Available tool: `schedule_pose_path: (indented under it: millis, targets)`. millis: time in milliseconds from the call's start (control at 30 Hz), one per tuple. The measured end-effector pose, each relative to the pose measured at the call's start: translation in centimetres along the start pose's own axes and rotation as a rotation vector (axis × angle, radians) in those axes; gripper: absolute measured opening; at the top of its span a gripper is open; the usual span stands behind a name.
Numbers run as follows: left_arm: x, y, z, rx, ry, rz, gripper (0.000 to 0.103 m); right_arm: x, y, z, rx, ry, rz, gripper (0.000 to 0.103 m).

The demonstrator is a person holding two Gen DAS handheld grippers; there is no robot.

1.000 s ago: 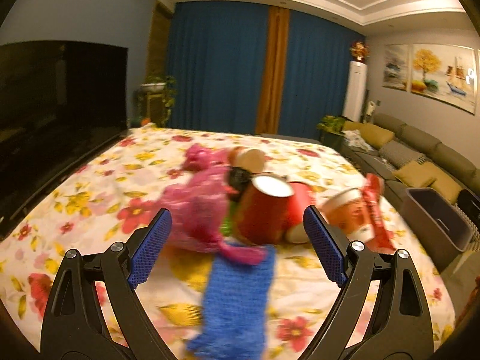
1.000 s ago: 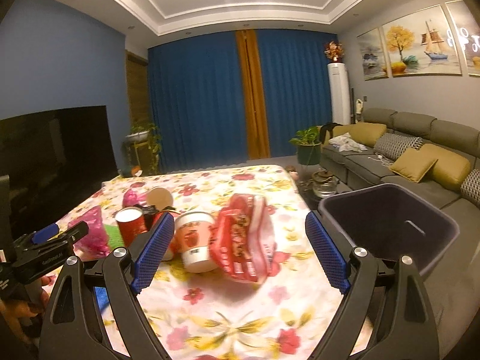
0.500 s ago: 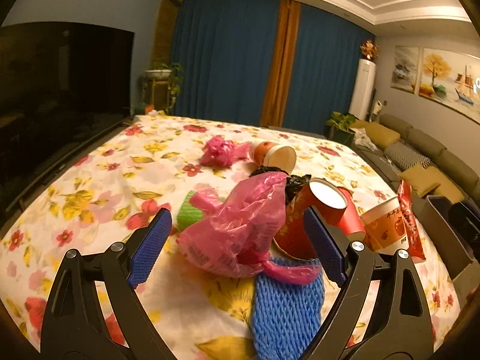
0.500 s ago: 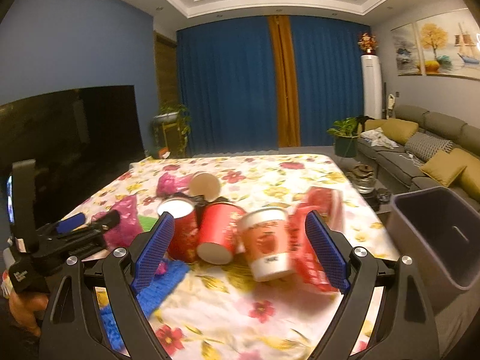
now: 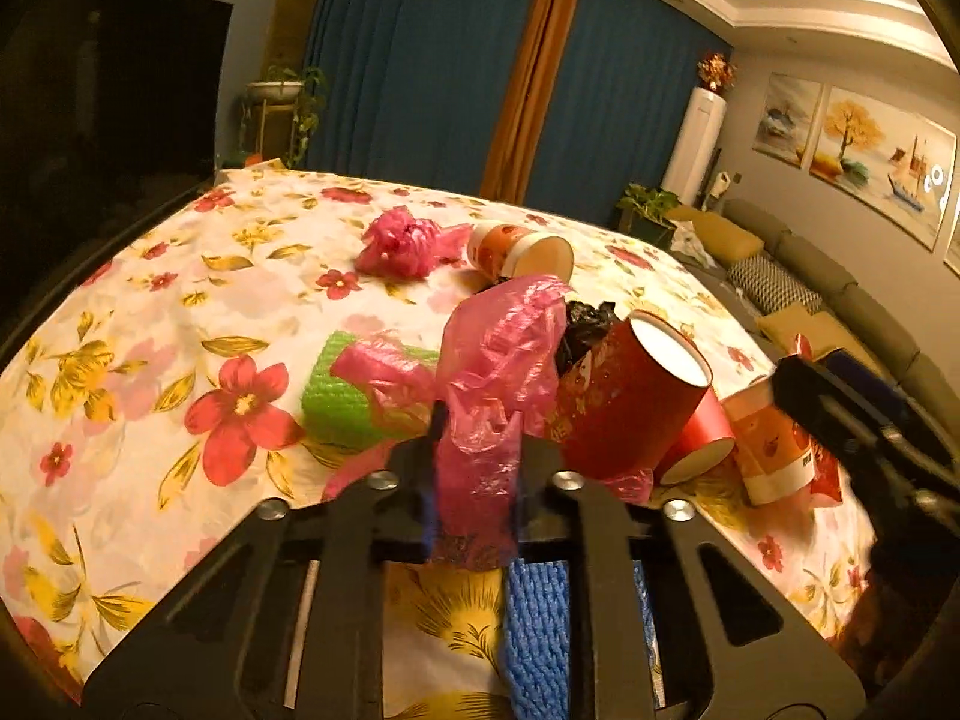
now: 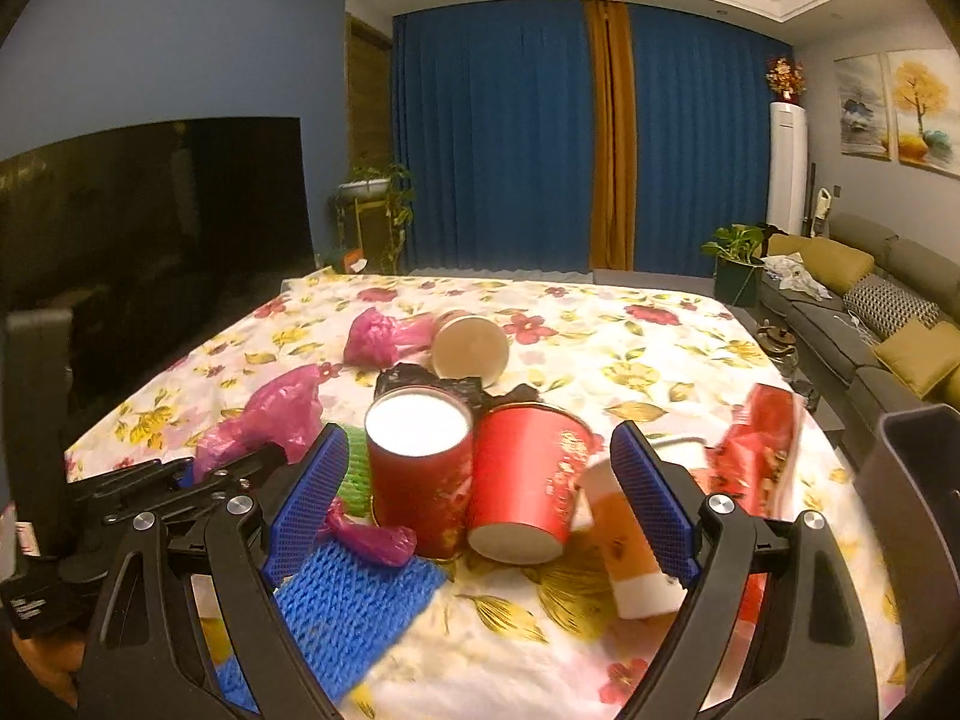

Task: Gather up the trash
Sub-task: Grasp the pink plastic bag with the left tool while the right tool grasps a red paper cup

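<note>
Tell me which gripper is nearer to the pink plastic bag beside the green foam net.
Left. The left gripper is shut on the pink plastic bag, pinching its lower end. The right gripper is open, apart from it, framing the red cups.

Crumpled pink plastic bag (image 5: 486,384) — pinched upright (translucent) — beside toppled red cups (image 5: 624,396).

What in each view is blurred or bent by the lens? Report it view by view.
Left wrist view: warm, dim light; the left gripper and the pink plastic bag it pinches look soft, the right gripper is a dark smear, and the table edge bows. Right wrist view: sharper; only the orange paper cup and red snack wrapper smear.
</note>
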State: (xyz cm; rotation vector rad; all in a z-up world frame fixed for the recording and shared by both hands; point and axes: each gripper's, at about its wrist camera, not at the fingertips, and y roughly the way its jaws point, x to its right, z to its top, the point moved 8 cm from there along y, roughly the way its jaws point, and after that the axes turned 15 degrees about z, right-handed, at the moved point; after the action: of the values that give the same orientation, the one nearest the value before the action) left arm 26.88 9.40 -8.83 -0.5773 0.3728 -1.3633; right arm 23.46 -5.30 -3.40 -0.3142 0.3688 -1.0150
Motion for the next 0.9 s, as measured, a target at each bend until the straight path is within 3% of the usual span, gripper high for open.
schedule_pose_path:
  millis: [267, 467, 667, 800, 900]
  targets:
    - [-4.1, -3.7, 2.4, 0.121, -0.094, 0.078, 0.012, -0.8, 3.4, 0.1, -0.021, -0.013, 0.012, 0.086]
    - [-5.4, -4.3, 2.8, 0.136, -0.087, 0.120, 0.012, -1.0, 5.7, -0.2, -0.054, -0.010, 0.002, 0.086]
    - [-5.4, -4.4, 2.8, 0.135, -0.086, 0.117, 0.012, -0.6, 6.9, -0.6, -0.075, 0.000, -0.006, 0.086]
    - [-5.2, -4.3, 2.8, 0.131, -0.084, 0.113, 0.012, -0.3, 7.8, -0.9, -0.097, 0.021, 0.012, 0.077]
    - [-5.3, -4.2, 2.7, 0.129, -0.082, 0.113, 0.012, -0.4, 8.1, -1.0, -0.113, 0.024, 0.031, 0.061]
